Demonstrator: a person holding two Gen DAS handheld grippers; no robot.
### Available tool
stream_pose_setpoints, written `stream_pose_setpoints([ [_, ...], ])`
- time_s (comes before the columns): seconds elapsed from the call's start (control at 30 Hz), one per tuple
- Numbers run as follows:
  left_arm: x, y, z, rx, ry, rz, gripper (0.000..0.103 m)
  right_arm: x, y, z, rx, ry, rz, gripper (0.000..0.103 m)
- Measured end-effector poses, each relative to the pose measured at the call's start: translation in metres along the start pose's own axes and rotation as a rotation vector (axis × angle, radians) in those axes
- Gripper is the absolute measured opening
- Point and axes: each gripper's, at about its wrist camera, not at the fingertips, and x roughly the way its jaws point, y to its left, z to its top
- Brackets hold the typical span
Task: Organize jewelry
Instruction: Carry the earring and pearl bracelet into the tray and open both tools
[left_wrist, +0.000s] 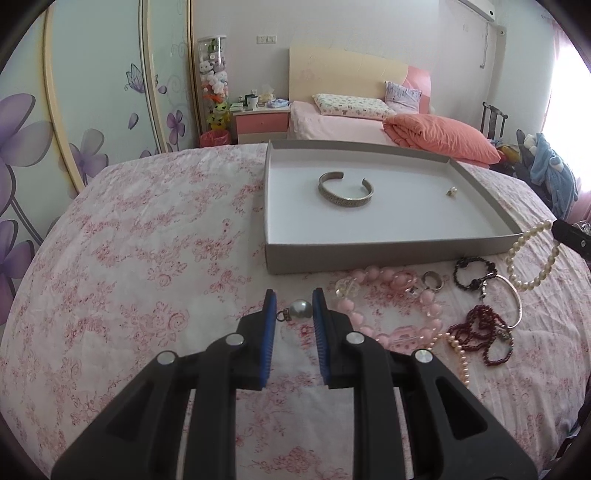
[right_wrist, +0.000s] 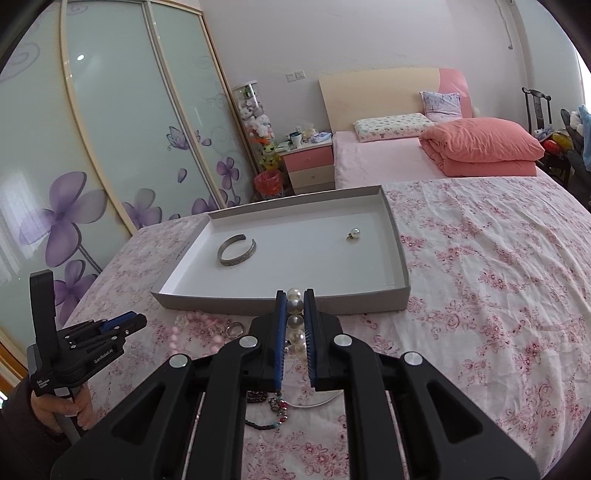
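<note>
A grey cardboard tray (left_wrist: 388, 251) (right_wrist: 280, 306) lies on the floral bedspread and holds a silver cuff bracelet (left_wrist: 345, 189) (right_wrist: 236, 250) and a small pearl earring (left_wrist: 451, 191) (right_wrist: 353, 233). My left gripper (left_wrist: 294, 308) is open, its fingers either side of a grey pearl pendant (left_wrist: 299, 311) on the cloth. My right gripper (right_wrist: 295, 306) is shut on a white pearl bracelet (right_wrist: 295, 317) (left_wrist: 535, 254), held just in front of the tray's near wall. The left gripper also shows in the right wrist view (right_wrist: 125, 321).
Loose jewelry lies in front of the tray: a pink bead necklace (left_wrist: 399, 295), a ring (left_wrist: 430, 280), a black bead bracelet (left_wrist: 474, 275), a thin silver bangle (left_wrist: 515, 299) and dark red beads (left_wrist: 484, 332). A bed with an orange quilt (left_wrist: 439, 138) stands beyond.
</note>
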Motion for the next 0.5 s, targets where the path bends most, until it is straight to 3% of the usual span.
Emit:
stream_pose_setpoints([
  [0.5,-0.032,-0.028,0.031,0.026,-0.13,-0.054,0.02,-0.009,0.024,0.011,-0.045,-0.071,0.032,0.01],
])
